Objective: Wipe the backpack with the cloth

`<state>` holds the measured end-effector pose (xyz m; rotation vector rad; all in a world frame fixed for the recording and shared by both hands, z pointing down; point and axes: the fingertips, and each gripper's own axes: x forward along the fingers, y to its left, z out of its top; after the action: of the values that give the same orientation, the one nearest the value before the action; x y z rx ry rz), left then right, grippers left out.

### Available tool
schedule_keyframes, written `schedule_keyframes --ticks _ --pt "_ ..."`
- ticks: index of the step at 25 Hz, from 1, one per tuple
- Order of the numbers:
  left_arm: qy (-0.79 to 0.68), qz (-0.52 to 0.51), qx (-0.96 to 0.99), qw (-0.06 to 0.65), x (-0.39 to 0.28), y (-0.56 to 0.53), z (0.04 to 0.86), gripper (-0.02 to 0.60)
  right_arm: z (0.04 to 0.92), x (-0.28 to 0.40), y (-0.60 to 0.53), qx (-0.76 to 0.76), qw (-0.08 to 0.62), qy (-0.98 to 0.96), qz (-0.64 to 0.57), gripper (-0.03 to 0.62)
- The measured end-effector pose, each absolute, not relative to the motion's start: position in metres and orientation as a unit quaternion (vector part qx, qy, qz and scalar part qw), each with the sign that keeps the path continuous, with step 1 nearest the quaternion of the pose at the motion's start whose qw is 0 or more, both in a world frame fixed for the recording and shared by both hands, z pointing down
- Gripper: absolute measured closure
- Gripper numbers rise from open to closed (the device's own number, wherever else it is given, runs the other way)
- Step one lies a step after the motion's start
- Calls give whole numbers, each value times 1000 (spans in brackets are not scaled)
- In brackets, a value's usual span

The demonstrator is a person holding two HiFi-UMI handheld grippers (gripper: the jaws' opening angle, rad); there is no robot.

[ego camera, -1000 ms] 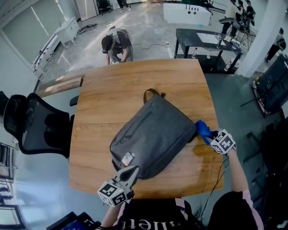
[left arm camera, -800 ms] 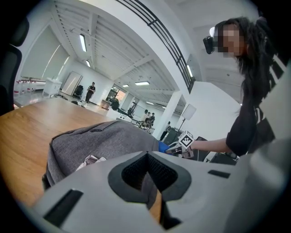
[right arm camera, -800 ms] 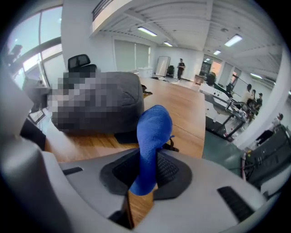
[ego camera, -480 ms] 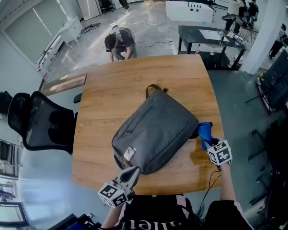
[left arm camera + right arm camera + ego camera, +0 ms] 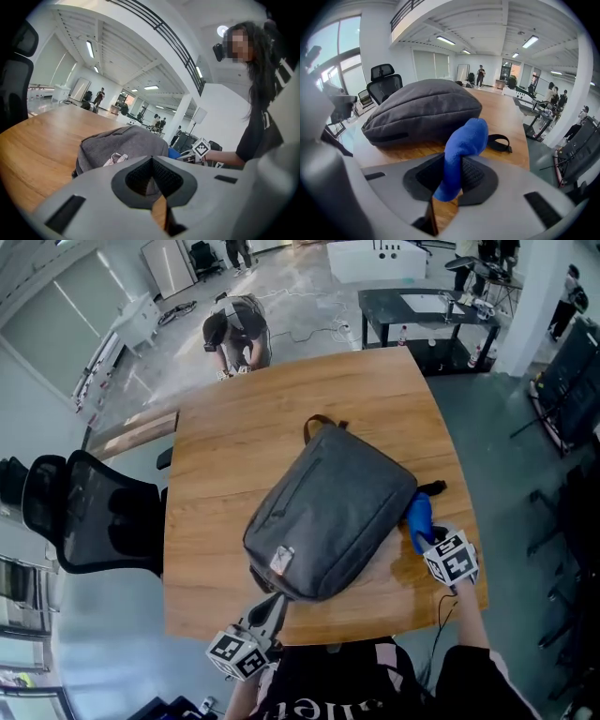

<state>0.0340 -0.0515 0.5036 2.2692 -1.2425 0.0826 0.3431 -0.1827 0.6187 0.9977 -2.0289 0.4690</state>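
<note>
A grey backpack [image 5: 330, 519] lies flat on the wooden table [image 5: 225, 456], its handle toward the far side. My right gripper [image 5: 424, 538] is shut on a blue cloth [image 5: 418, 517] just off the bag's right edge; the cloth [image 5: 461, 150] stands up between the jaws with the backpack [image 5: 422, 110] close ahead. My left gripper [image 5: 274, 607] is shut with nothing in it, at the table's near edge, just below the bag's bottom end. The left gripper view shows the backpack [image 5: 119, 147] ahead and the right gripper [image 5: 199, 149] beyond it.
A black strap [image 5: 499, 142] trails from the bag's right side on the tabletop. A black office chair [image 5: 89, 512] stands left of the table. A person [image 5: 234, 332] crouches past the far edge, and a dark side table [image 5: 427, 320] stands further back.
The right gripper with the cloth has stayed beside the bag's right edge, shifting slightly toward me. The left gripper has drawn back a little from the bag's bottom end.
</note>
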Motion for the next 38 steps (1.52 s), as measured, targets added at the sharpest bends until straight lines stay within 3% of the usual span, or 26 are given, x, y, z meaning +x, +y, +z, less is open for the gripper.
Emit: schedule_keyframes --ticks 23,38 --pt "-383 -1 886 262 -90 31 512 583 609 178 -29 425 382 -791 217 516" --pt "-348 -6 901 258 -113 62 522 583 610 94 45 417 358 -801 237 516"
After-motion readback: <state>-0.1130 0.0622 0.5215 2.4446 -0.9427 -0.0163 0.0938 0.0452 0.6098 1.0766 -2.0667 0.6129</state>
